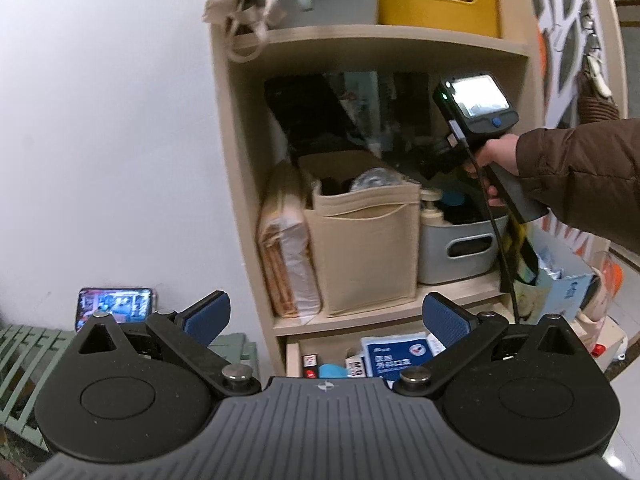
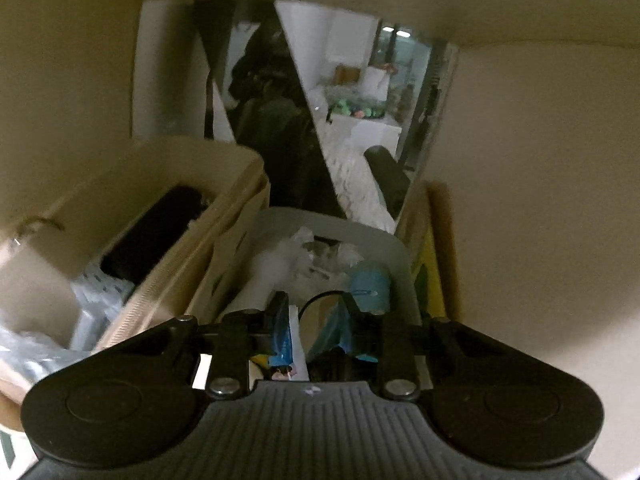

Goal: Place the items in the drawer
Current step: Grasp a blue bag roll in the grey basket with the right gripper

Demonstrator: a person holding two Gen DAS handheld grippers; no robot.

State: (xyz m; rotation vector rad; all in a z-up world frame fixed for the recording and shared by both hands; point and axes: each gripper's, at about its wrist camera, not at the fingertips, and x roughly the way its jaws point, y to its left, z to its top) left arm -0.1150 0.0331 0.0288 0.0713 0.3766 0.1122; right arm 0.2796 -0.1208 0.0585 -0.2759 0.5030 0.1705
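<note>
Two handheld grippers face a pale wooden shelf unit (image 1: 376, 40) against a white wall. Your left gripper (image 1: 326, 316) hovers in front with its blue-padded jaws wide apart and empty, above the open wooden drawer (image 1: 294, 354) at the unit's foot, where a blue-and-white packet (image 1: 394, 354) and small boxes already lie. Your right gripper (image 2: 314, 332), held by a hand in a brown sleeve (image 1: 576, 172), reaches into the crowded middle shelf; its jaws stand partly apart over a grey plastic basket (image 2: 394, 252), and blur hides whether anything is pinched. That basket holds a white pump bottle (image 2: 266, 268), crumpled clear wrapping and a blue roll (image 2: 370, 280). Just left stands a beige fabric bin (image 1: 368, 240) with dark items inside; a leaning mirror (image 2: 352, 120) fills the back.
</note>
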